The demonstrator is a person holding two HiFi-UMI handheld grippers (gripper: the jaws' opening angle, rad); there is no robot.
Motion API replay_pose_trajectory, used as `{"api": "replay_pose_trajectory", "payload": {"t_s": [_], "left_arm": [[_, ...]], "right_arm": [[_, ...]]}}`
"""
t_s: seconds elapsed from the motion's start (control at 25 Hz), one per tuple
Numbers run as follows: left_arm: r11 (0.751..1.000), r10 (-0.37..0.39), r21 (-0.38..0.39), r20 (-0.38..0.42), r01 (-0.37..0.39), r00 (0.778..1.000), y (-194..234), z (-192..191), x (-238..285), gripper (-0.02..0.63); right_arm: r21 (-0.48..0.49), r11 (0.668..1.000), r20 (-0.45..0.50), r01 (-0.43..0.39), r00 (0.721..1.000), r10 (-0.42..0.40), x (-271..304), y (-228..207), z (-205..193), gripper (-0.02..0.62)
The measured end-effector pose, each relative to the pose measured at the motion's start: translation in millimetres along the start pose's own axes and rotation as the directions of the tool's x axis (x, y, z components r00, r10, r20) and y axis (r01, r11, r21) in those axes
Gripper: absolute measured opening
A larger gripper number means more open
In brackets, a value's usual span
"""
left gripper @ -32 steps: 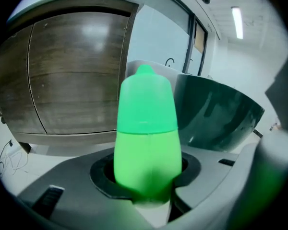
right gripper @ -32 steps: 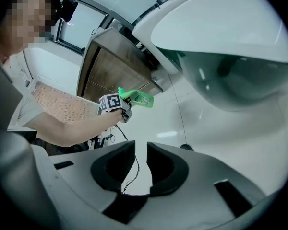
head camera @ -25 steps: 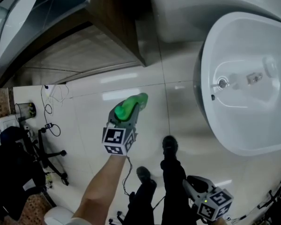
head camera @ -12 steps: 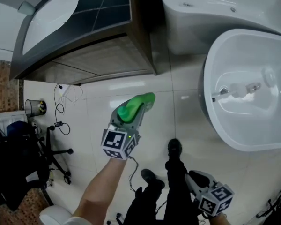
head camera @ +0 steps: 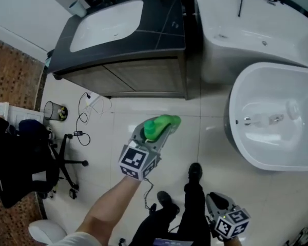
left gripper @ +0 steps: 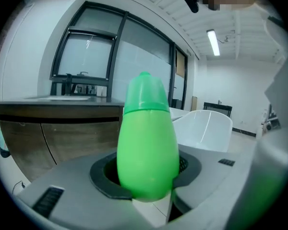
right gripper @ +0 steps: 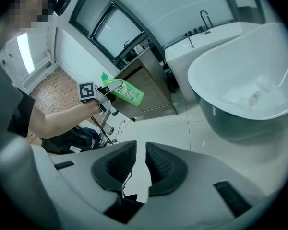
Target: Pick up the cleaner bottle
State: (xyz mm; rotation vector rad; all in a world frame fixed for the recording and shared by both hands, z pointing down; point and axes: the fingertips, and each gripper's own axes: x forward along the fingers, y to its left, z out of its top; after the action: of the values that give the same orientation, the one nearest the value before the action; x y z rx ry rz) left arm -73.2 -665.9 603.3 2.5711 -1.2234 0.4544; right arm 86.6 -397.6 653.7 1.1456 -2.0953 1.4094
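Note:
The green cleaner bottle is off the floor, gripped at its lower body by my left gripper, cap end pointing away from me. In the left gripper view the bottle fills the middle, both pads pressed on its sides. The right gripper view shows the same bottle tilted in the air above the tiled floor. My right gripper hangs low at the bottom right beside my legs; its jaws are closing, with a narrow gap and nothing between them.
A white bathtub fills the right side. A dark vanity with a white basin stands ahead. A wire wastebasket, cables and an office chair are on the left. My shoes are on the pale tiles.
My left gripper has lifted the green bottle higher above the floor, and the vanity top has come into view. The right gripper stays low at the bottom right.

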Motion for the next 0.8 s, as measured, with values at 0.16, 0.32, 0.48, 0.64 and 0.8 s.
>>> {"api": "replay_pose_trajectory", "payload": {"t_s": [0.16,0.32,0.48,0.64,0.8], "left_arm": [[1.0,0.012,0.006,0.05,-0.012,0.999,-8,49,-47,0.164],[1.0,0.019,0.012,0.072,-0.02,0.997,-13,75,-81,0.164],[0.999,0.028,0.026,0.102,-0.031,0.994,-21,105,-110,0.164],[0.999,0.027,0.039,0.137,-0.033,0.99,-33,134,-138,0.164],[0.998,0.03,0.05,0.157,-0.038,0.987,-42,163,-169,0.164]], "right_arm": [[-0.052,0.999,0.046,0.009,0.999,-0.007,-25,26,13,0.067],[-0.092,0.996,0.073,0.023,0.997,-0.016,-47,45,15,0.067],[-0.115,0.993,0.104,0.037,0.994,-0.025,-67,58,20,0.067],[-0.144,0.989,0.133,0.039,0.991,-0.019,-84,71,27,0.067],[-0.172,0.985,0.173,0.024,0.985,0.007,-98,93,40,0.067]]}}
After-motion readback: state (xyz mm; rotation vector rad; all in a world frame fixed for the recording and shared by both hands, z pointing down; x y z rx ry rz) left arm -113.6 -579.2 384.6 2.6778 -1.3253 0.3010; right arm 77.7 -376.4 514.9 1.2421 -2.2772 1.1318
